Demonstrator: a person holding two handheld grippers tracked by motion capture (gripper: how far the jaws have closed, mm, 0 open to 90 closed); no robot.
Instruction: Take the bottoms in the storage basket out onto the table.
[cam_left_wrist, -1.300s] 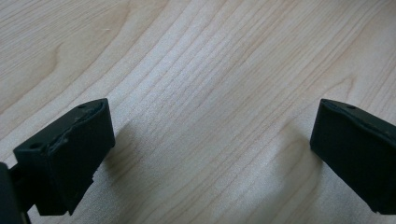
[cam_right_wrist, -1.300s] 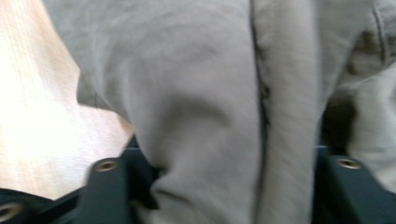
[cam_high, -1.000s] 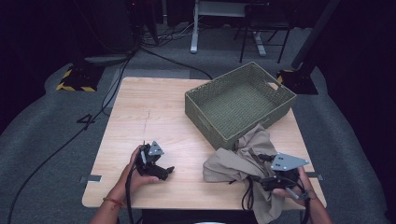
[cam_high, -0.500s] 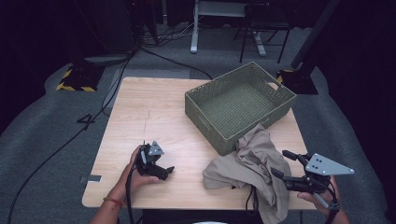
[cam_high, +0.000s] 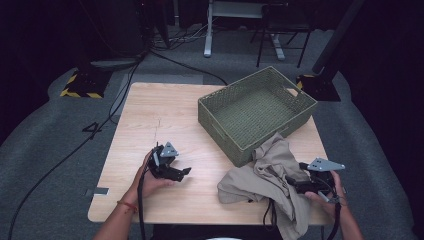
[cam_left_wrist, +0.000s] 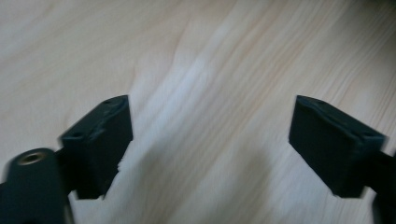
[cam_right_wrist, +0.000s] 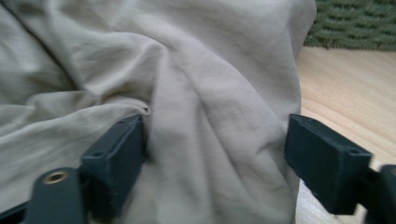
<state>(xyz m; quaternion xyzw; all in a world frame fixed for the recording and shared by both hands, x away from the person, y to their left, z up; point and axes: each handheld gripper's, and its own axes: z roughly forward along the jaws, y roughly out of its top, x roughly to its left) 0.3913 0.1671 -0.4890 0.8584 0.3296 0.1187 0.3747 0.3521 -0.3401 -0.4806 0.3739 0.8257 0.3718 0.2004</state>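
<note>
A crumpled beige cloth (cam_high: 265, 175) lies at the table's front right, one end leaning on the green woven basket (cam_high: 257, 112) and another hanging over the front edge. My right gripper (cam_high: 295, 182) is at the cloth's right side, open, with a raised fold of the cloth (cam_right_wrist: 205, 130) between its jaws. My left gripper (cam_high: 181, 172) rests on the wooden table (cam_high: 165, 115) at the front left, open, with bare wood (cam_left_wrist: 210, 140) between its jaws.
The basket stands empty at the table's back right, its near corner touching the cloth. Cables trail from both grippers over the front edge. On the grey floor behind the table are cables (cam_high: 165, 55) and stands (cam_high: 82, 85).
My right gripper swung out to the right off the cloth, then came back left onto the cloth's right side. The left gripper has stayed still.
</note>
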